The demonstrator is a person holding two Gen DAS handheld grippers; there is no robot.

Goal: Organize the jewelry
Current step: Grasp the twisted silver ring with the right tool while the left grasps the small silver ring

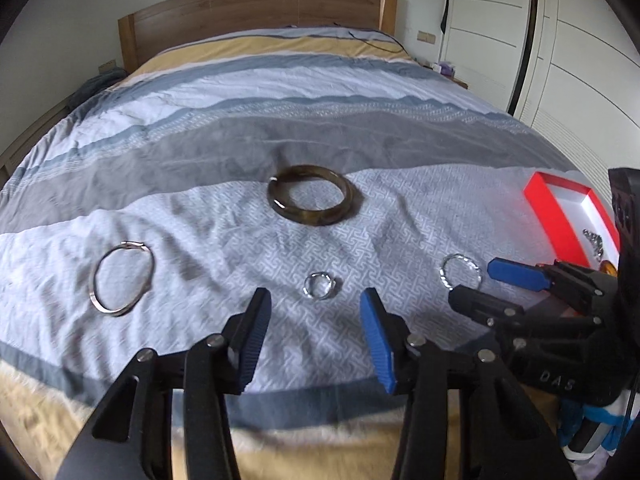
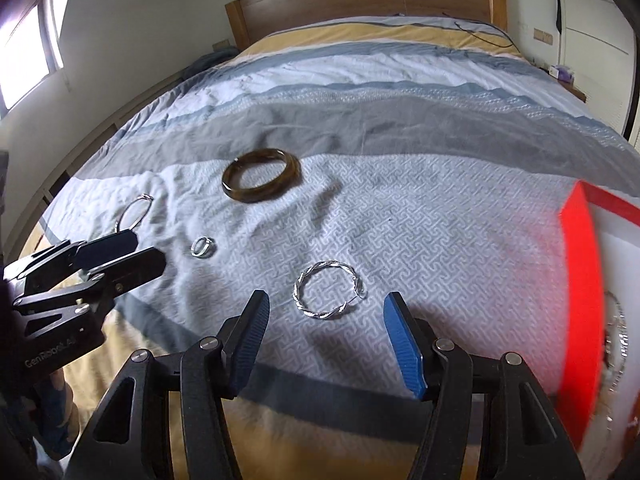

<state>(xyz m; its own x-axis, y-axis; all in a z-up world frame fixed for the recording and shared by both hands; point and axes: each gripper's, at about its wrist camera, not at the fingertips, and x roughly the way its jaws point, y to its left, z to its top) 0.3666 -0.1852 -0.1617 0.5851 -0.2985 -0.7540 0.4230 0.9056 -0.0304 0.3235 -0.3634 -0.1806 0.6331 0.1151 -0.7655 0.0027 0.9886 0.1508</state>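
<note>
Jewelry lies mostly loose on the striped bedspread (image 1: pixel 200 152), so the sorting looks only partly done. Four pieces are still out on the cloth: a dark brown bangle (image 1: pixel 313 195) farthest up the bed, a thin silver bangle (image 1: pixel 120 279) off to the left, a small silver ring (image 1: pixel 319 285) nearer the foot, and a twisted silver bracelet (image 2: pixel 329 290) toward the right. None of them touches another.

Beside the twisted bracelet, at the right edge of the bed, stands an open red box (image 1: pixel 538 204) with a white lining. Something silvery, perhaps a chain, already rests inside it, along with an amber-coloured piece, though blur and the box wall hide most of both. That suggests at least one or two items have been put away, with four left to move.

The left gripper (image 1: pixel 316 332) hangs just short of the small ring, its blue pads apart and nothing between them. The right gripper (image 2: pixel 326 336) hovers just short of the twisted bracelet, its fingers also spread and empty. Each seems lined up for a pickup, judging by position alone.
</note>
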